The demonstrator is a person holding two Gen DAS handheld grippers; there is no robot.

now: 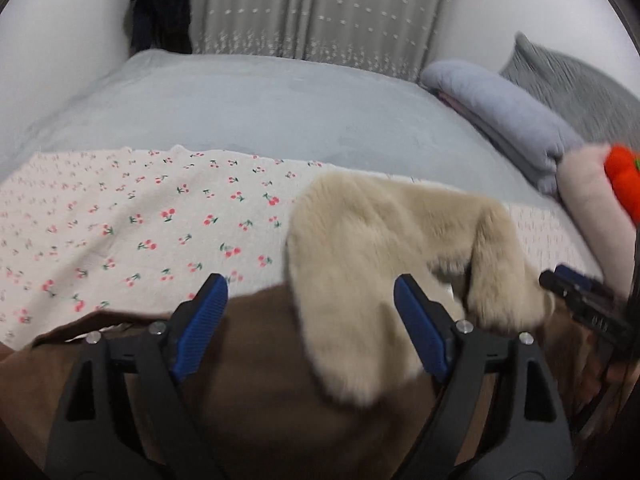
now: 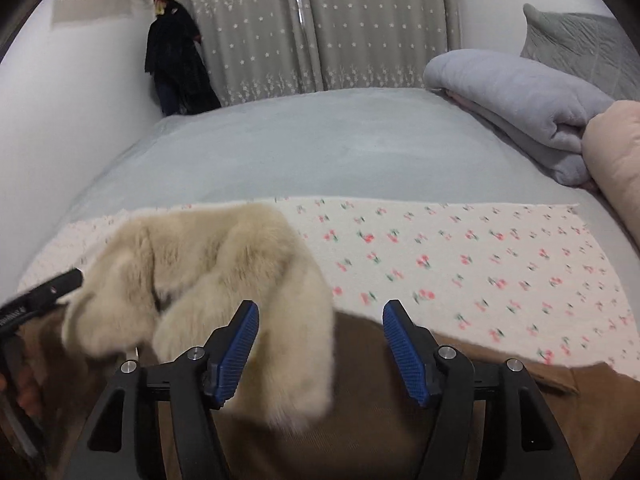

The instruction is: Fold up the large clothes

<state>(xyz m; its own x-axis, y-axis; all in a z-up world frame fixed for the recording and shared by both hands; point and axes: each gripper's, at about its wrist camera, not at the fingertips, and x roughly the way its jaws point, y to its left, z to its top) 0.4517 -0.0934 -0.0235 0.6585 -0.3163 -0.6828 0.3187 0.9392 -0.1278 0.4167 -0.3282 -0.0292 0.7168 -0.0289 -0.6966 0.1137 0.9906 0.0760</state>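
Note:
A brown coat [image 1: 272,380] with a cream fur collar [image 1: 380,240] lies on a cherry-print cloth [image 1: 140,220] at the near edge of the bed. My left gripper [image 1: 310,300] is open, its jaws wide apart, just above the brown fabric with the fur between the fingers. My right gripper [image 2: 320,332] is open over the same coat [image 2: 360,400], the fur collar [image 2: 208,272] at its left finger. Each gripper shows in the other's view, the right one [image 1: 576,296] at the far right and the left one [image 2: 44,292] at the far left, both beside the fur.
The grey-blue bed [image 2: 300,148] stretches back to star-print curtains [image 2: 304,24]. A folded lilac blanket [image 2: 520,108], a grey pillow [image 2: 580,48] and a pink cushion [image 2: 616,152] lie at the right. An orange plush [image 1: 624,176] sits on the cushion. Dark clothing [image 2: 176,60] hangs at the back left.

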